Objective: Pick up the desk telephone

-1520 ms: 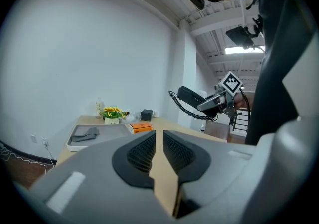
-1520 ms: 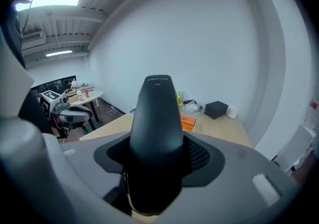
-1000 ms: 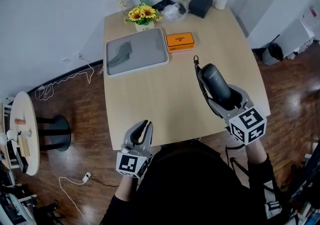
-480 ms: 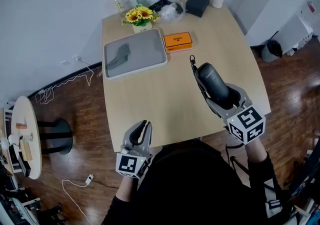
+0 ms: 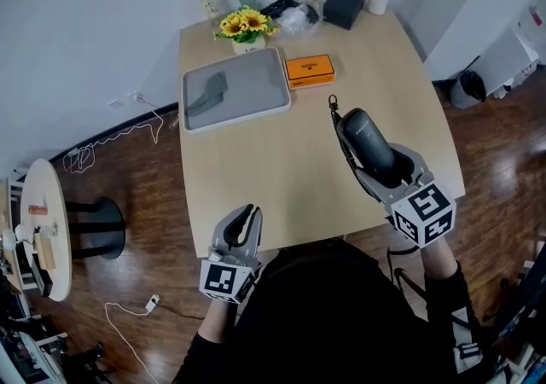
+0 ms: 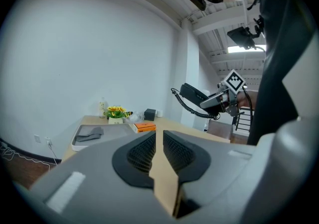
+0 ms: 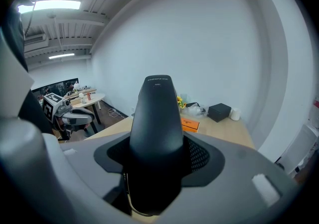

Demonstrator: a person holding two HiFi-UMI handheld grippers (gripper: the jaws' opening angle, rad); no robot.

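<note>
My right gripper (image 5: 388, 167) is shut on a black telephone handset (image 5: 368, 142), held above the right side of the beige table (image 5: 256, 160). The handset's black coiled cord (image 5: 343, 145) hangs along its left side and ends loose near its tip. In the right gripper view the handset (image 7: 157, 113) fills the space between the pads and stands out past them. My left gripper (image 5: 247, 218) hovers at the table's near edge, shut with nothing in it. The left gripper view shows the handset (image 6: 192, 91) and its cord (image 6: 187, 107) raised at the right. No telephone base is in view.
At the back of the table lie a grey tray (image 5: 235, 88) holding a grey cloth (image 5: 206, 94), an orange box (image 5: 309, 69), sunflowers (image 5: 245, 26), a black box (image 5: 345, 5) and a white cup (image 5: 375, 2). A round side table (image 5: 43, 229) stands far left on the wooden floor.
</note>
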